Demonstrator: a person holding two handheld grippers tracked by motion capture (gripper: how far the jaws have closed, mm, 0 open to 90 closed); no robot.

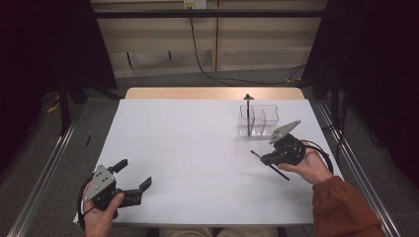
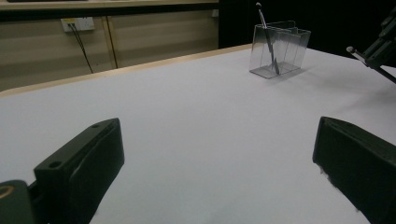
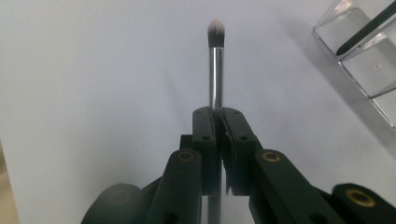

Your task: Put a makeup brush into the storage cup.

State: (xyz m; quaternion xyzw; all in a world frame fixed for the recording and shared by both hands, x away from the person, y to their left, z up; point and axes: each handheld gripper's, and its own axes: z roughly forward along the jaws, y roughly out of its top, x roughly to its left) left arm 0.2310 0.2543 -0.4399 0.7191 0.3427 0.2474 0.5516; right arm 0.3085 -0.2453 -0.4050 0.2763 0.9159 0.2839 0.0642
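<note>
White desk (image 1: 197, 163) carried a clear holder (image 1: 258, 120) near its far right corner. Right gripper (image 1: 267, 158) clenched a brush (image 3: 215, 70); the left gripper (image 1: 134, 177) gaped, holding nothing. Tilting the brush upright above a free compartment would have served best.

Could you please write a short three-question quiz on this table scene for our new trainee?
1. True or false: the right gripper is shut on the makeup brush.
2. What already stands in the clear organizer? A) a black-handled brush B) a spoon C) scissors
3. How do the jaws of the left gripper stand, and is anything between them?

Key
1. True; the jaws clamp its metal ferrule.
2. A.
3. Wide apart, with nothing between them but bare white table.
</note>
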